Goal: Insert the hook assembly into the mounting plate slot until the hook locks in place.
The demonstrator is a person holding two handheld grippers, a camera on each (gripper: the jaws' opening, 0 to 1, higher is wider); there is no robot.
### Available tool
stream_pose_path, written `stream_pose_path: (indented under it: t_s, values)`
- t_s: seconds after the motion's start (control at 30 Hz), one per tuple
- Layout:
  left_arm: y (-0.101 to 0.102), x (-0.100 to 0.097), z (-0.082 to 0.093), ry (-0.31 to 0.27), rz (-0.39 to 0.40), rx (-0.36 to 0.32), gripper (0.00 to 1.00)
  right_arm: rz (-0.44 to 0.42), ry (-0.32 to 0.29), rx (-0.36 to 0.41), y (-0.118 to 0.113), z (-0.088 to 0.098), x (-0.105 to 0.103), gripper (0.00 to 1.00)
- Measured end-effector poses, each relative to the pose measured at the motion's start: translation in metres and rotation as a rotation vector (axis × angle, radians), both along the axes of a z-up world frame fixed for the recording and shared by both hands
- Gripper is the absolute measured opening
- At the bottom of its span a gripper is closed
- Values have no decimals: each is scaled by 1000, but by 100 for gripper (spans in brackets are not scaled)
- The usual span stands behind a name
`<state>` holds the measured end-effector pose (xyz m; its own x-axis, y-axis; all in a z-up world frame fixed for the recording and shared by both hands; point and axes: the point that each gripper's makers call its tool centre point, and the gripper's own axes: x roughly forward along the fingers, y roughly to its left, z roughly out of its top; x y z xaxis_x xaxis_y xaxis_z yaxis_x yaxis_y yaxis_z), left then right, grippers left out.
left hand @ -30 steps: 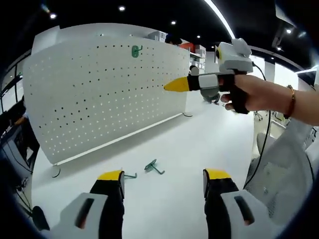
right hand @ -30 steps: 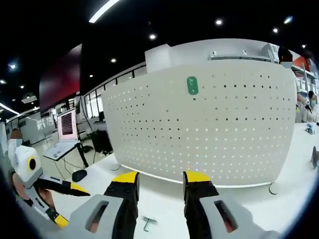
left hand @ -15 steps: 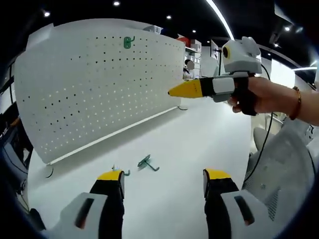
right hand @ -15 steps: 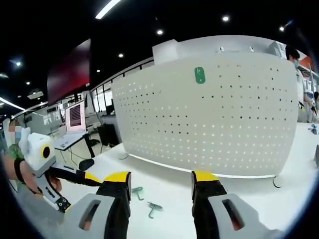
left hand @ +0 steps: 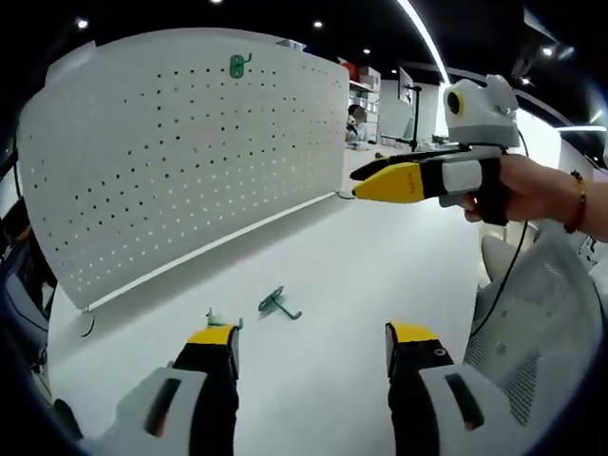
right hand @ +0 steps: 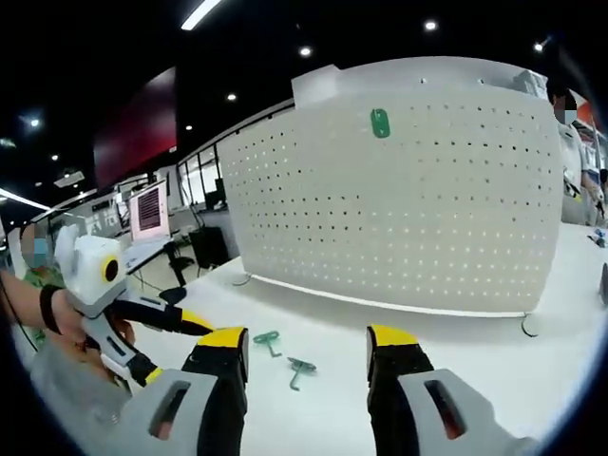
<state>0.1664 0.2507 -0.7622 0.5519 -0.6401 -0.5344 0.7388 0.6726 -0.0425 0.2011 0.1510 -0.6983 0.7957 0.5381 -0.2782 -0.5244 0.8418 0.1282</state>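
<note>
A white pegboard (left hand: 180, 152) stands upright on the white table (left hand: 380, 285), with one green hook (left hand: 237, 65) hung near its top edge. Two loose green hooks (left hand: 277, 304) (left hand: 220, 318) lie on the table in front of it, just beyond my left gripper (left hand: 312, 334), which is open and empty. The right gripper (left hand: 356, 185) hangs in the air to the right, held by a hand. In the right gripper view the pegboard (right hand: 408, 209) bears the mounted hook (right hand: 380, 123). The loose hooks (right hand: 268, 338) (right hand: 300, 367) lie between the open jaws of my right gripper (right hand: 308, 336). The left gripper (right hand: 179, 350) is open at the left.
A white mesh chair (left hand: 541, 313) stands by the table's right edge. A lit screen (right hand: 152, 211) sits on a desk beyond the table. The pegboard rests on thin curved feet (right hand: 525, 328). Bare table stretches in front of the board.
Both views have shifted, so the loose hooks now show between the right gripper's jaws. The right gripper has drawn away from the board, and its jaws stand a little wider.
</note>
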Motion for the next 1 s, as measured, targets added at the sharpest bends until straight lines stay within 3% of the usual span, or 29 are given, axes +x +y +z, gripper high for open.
stream_pose_path:
  t_s: [0.37,1.0]
  values:
    - [-6,6,-7,9,-17,14,64,16,14,14,5,-10,-20,62]
    - [-4,28,-22,14,-43,91,57,5,33,-3,-6,-22,-34,62]
